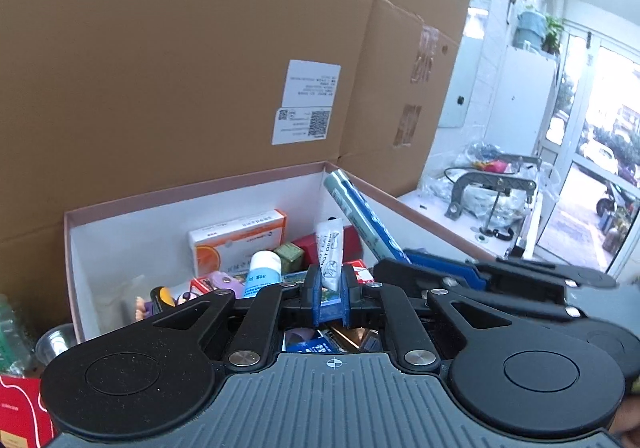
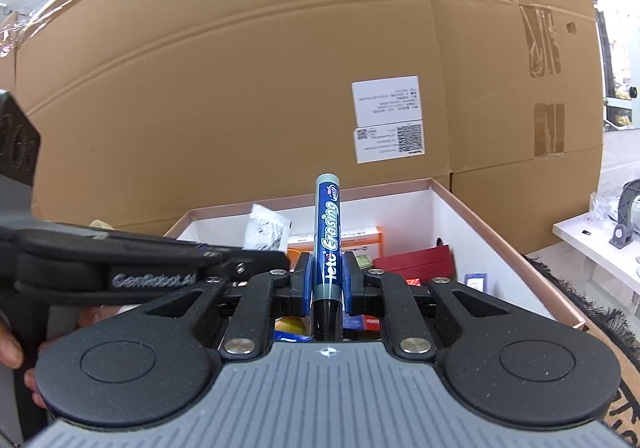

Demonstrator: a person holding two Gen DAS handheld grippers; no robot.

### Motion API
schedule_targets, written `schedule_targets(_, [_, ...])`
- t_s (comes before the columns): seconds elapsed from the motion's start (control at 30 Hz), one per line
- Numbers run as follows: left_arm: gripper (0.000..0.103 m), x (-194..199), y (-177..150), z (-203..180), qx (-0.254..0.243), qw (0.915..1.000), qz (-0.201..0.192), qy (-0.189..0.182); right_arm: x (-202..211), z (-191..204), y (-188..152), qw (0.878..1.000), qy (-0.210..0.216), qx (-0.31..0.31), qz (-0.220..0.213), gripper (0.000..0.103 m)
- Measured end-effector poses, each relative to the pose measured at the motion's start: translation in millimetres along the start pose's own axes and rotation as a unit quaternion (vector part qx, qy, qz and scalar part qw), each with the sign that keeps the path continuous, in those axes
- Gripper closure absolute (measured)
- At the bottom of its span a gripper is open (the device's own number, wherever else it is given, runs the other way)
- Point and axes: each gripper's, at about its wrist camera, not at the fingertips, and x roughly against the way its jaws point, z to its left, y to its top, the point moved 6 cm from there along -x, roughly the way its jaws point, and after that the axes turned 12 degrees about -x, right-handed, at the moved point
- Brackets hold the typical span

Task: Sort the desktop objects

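Over the pink-rimmed white box [image 1: 192, 188] my left gripper [image 1: 330, 288] has a white sachet [image 1: 330, 248] standing upright between its blue pads, filling the narrow gap and touching both. In the right wrist view the same sachet [image 2: 266, 228] sticks up past the left gripper [image 2: 276, 258], which comes in from the left. My right gripper [image 2: 327, 282] is shut on a blue marker [image 2: 328, 244] that points up over the box [image 2: 500, 232]. Marker [image 1: 360, 216] and right gripper [image 1: 404, 268] sit close on the right in the left wrist view.
The box holds an orange-and-white carton [image 1: 236, 244], a white bottle [image 1: 262, 272], a red box [image 2: 416, 262] and several small items. A tall cardboard carton [image 1: 200, 48] stands right behind. A white shelf with a grey clamp [image 1: 492, 188] lies right; a clear cup [image 1: 56, 340] left.
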Motion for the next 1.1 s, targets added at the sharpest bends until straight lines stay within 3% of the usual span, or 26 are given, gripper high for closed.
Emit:
schedule_targets(0.07, [0.062,-0.4,-1.7,1.9,0.003,0.9999,0.003,0.015,-1.4,-3.1,2.1,1.0,-0.017,-0.005,-0.012,0.084])
schedule_targets(0.1, [0.039,0.4,-2.5,4.7,0.012,0.9996,0.003,0.025,-1.3,-6.0,3.2,0.999,-0.035,-0.007,-0.024,0.084])
schedule_targets(0.13, [0.02,2.8,-3.2,10.7,0.032,0.9988,0.003,0.038,-0.5,-9.7,4.1,0.998,-0.053,-0.009,-0.035,0.067])
schedule_targets(0.17, [0.011,6.1,-3.9,16.8,0.054,0.9975,-0.002,0.046,2.2,-15.2,4.7,0.996,-0.072,-0.016,-0.048,0.051])
schedule_targets(0.2, [0.0,10.6,-4.4,23.2,0.08,0.9956,-0.015,0.046,5.5,-18.0,3.9,0.995,-0.077,-0.022,-0.053,0.022])
schedule_targets(0.23, [0.0,14.9,-4.8,28.1,0.099,0.9939,-0.027,0.041,8.8,-19.3,2.6,0.995,-0.074,-0.027,-0.056,0.014])
schedule_targets(0.37, [0.0,23.2,-9.1,21.9,0.1,0.9946,-0.024,0.009,22.0,-24.6,-2.8,0.995,-0.065,-0.049,-0.065,0.014])
schedule_targets(0.63, [0.0,53.6,-16.4,5.9,0.064,0.9971,-0.031,0.026,33.6,-15.3,-11.5,0.994,-0.076,-0.032,-0.071,0.003])
schedule_targets(0.93, [0.0,96.3,-39.1,13.9,0.079,0.9931,-0.028,0.082,56.9,-3.0,-20.7,0.995,-0.073,-0.022,-0.067,0.0])
schedule_targets(1.0, [0.0,104.2,-50.5,16.1,0.083,0.9913,-0.008,0.101,63.2,1.2,-24.9,0.995,-0.072,-0.018,-0.062,0.0])
schedule_targets(1.1, [0.0,111.5,-71.6,19.2,0.092,0.9844,0.052,0.141,73.1,9.7,-33.7,0.996,-0.07,-0.008,-0.052,0.0])
